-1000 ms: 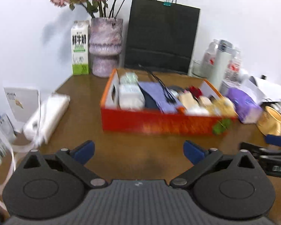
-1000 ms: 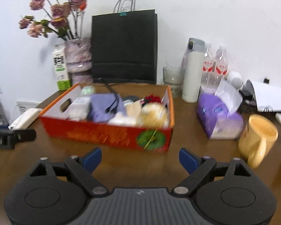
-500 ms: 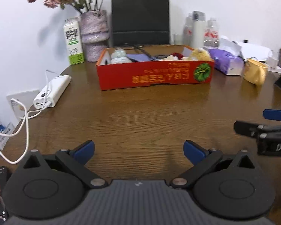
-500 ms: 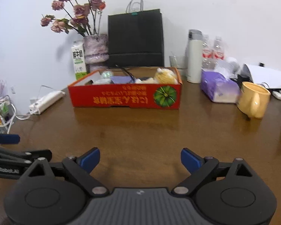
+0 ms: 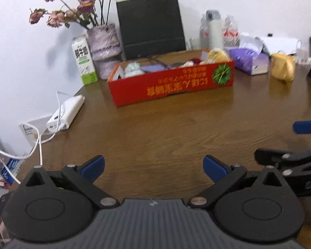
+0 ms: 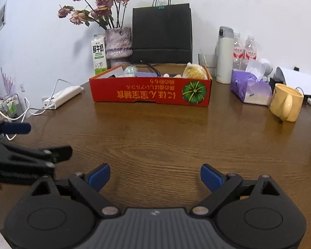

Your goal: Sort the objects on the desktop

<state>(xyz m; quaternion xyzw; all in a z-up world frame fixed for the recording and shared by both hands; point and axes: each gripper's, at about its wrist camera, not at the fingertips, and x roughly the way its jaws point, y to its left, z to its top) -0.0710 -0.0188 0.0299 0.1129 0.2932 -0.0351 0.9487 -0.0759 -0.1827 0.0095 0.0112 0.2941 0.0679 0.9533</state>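
Two grippers hover over the near edge of the wooden table (image 6: 155, 137), side by side: the left gripper (image 5: 153, 166) with its blue-tipped fingers (image 5: 92, 167) spread wide and nothing between them, the right gripper (image 6: 155, 173) just as wide apart and equally empty. Each shows at the edge of the other's view.

Counted from left to right along the back of the table: one white power strip (image 6: 62, 96) with white cables trailing off the table's left edge, one milk carton (image 6: 98, 55) standing upright, one purple vase (image 6: 118, 43) holding dried roses, one black paper bag (image 6: 161, 33) against the wall, one red box (image 6: 150, 92), one clear glass (image 6: 207, 62), one white flask (image 6: 225, 55), two water bottles (image 6: 243, 50), one purple tissue pack (image 6: 249, 87) and one yellow mug (image 6: 286, 101) with its handle towards the camera.

The red box sits at the middle of the table, well away from both grippers, its long side running left to right and facing the cameras, the printing on it upside down and a green pumpkin picture at its right end. Inside lie mixed items: a yellow plush toy (image 6: 194, 72) at the right end, something purple near the middle and a pale round thing towards the left; the rest cannot be told apart
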